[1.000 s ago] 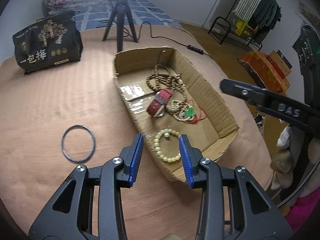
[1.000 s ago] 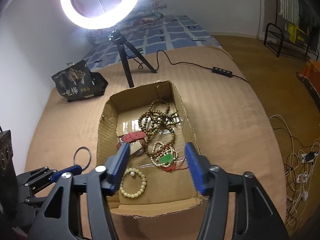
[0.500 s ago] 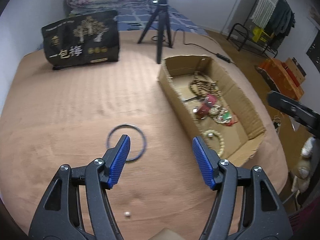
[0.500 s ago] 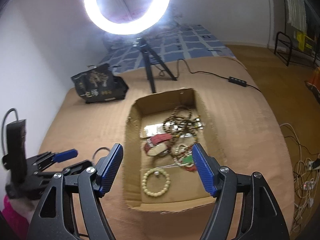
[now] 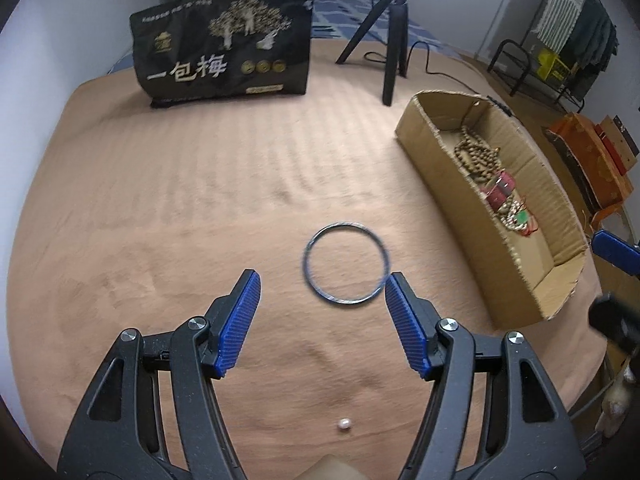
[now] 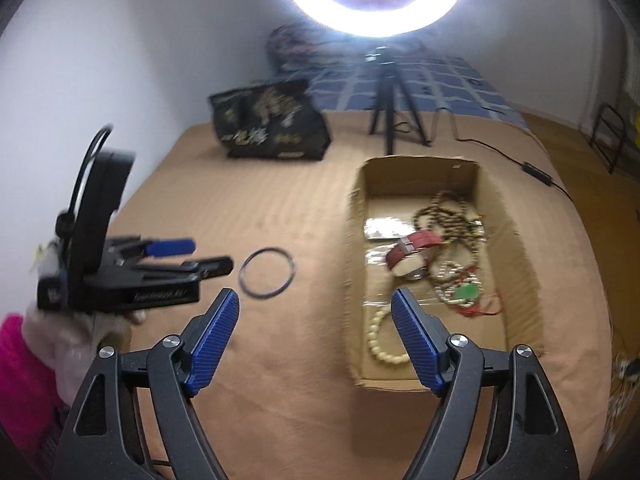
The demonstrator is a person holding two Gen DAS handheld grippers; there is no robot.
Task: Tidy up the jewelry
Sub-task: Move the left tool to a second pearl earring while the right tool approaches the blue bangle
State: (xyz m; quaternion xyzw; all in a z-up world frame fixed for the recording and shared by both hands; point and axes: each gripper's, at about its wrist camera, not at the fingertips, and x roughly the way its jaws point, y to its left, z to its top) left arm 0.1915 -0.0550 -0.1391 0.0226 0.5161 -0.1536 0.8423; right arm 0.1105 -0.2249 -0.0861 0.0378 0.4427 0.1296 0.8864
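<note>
A thin dark bangle (image 5: 346, 263) lies flat on the brown cloth, just ahead of my left gripper (image 5: 322, 296), which is open and empty above it. The bangle also shows in the right wrist view (image 6: 267, 267). A cardboard box (image 5: 436, 162) to the right holds wooden bead strings (image 6: 452, 220), a red watch (image 6: 416, 246), a green pendant necklace (image 6: 466, 292) and a cream bead bracelet (image 6: 380, 340). My right gripper (image 6: 316, 316) is open and empty, near the box's left wall (image 6: 354, 264). A loose pearl (image 5: 344, 424) lies between the left gripper's arms.
A black printed bag (image 5: 226, 46) stands at the back. A ring-light tripod (image 5: 390, 32) with a cable stands behind the box. A wall is to the left. A clothes rack (image 5: 560, 40) and orange boxes (image 5: 592, 160) are off the table to the right.
My left gripper swung left from the box to the bangle and opened wider. My right gripper drew back and left from over the box.
</note>
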